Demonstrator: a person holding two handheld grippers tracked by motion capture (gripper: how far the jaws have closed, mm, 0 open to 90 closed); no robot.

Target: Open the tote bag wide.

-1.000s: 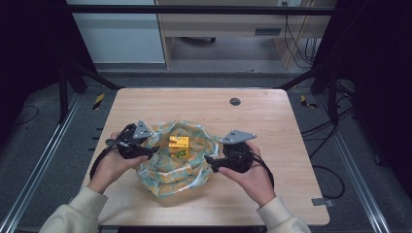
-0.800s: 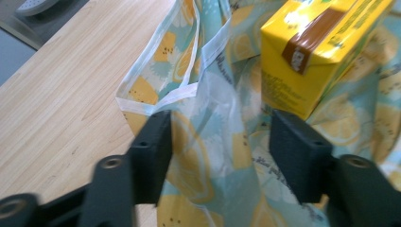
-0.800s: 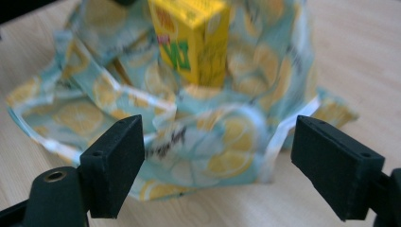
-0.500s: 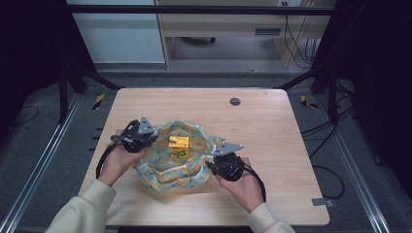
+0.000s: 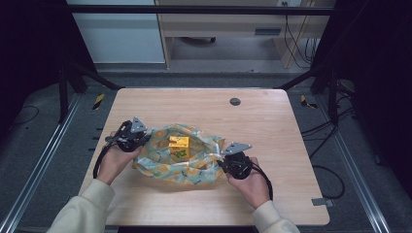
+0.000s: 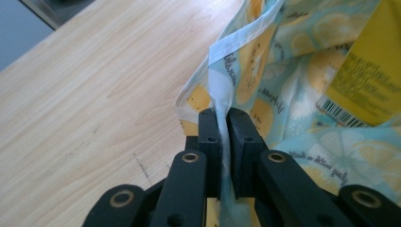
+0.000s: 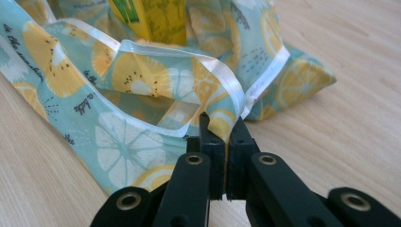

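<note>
A light-blue cloth printed with lemon slices (image 5: 194, 165) lies bunched on the wooden table (image 5: 272, 126), and a yellow box (image 5: 179, 147) sits in its middle. At the cloth's left edge my left gripper (image 5: 138, 139) is shut on a fold of the cloth (image 6: 265, 71), near the yellow box (image 6: 369, 71) with its barcode. My right gripper (image 5: 224, 162) is shut on the cloth's right hem; its own view shows the white-edged hem (image 7: 222, 90) pinched between the jaws (image 7: 226, 124), with the box (image 7: 156, 19) standing behind.
A small dark round disc (image 5: 235, 101) lies near the table's far edge. Bare wood stretches behind and to the right of the cloth. Dark frame rails and cables surround the table.
Both hands have moved toward the near edge and slightly apart, drawing the cloth flatter and wider; the right gripper dropped lower on the table.
</note>
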